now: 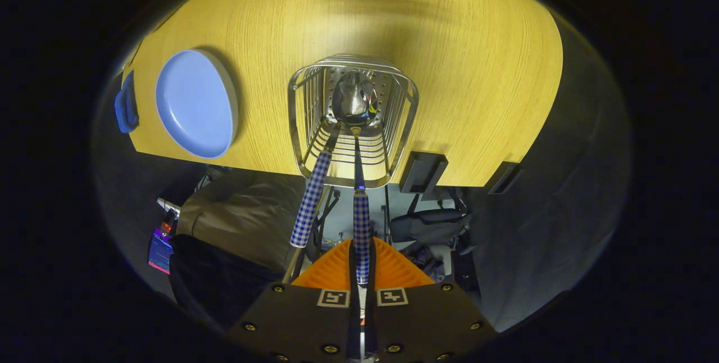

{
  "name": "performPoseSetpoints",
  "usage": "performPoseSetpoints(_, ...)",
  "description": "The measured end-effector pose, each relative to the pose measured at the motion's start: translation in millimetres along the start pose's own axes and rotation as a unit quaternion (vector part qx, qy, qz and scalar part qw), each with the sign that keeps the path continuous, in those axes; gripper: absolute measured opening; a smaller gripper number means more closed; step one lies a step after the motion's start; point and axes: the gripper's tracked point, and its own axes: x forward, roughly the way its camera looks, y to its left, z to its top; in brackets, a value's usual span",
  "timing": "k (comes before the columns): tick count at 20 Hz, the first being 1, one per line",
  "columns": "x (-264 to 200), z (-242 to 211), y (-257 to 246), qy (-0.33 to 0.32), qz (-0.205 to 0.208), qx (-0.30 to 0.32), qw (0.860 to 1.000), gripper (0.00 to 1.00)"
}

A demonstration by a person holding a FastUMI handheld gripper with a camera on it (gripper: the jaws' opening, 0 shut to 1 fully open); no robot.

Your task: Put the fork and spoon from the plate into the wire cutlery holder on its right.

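1. Between the fingers of the gripper (pixel 362 278) runs the checked handle of the spoon (pixel 359 183); both fingers are closed on it, and its bowl hangs down inside the wire cutlery holder (pixel 353 121), close to the perforated base.
2. Beside it the fork (pixel 312 200) is already in the holder, its checked handle leaning out over the near rim, just left of the spoon's handle.
3. My judgement: the task is nearly done, and only the letting go of the spoon remains.
4. What could go wrong: the grip is far up the handle, so on release the spoon may swing and knock the fork, or tip against the rim.
5. The holder looks light and stands near the table (pixel 477 71) edge; a sideways drag by the fingers as they open could slide or tilt it.
6. The blue plate (pixel 194 104) lies left of the holder, well apart and bare, with a blue thing (pixel 126 105) at its far side that I cannot identify.
7. Nothing lies between spoon and holder floor; the fork's handle is the only near obstacle.
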Motion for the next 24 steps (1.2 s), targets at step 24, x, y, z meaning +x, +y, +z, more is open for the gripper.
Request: performPoseSetpoints(24, -3, 23, -17, -0.022, -0.084, -0.036, 0.996, 0.11)
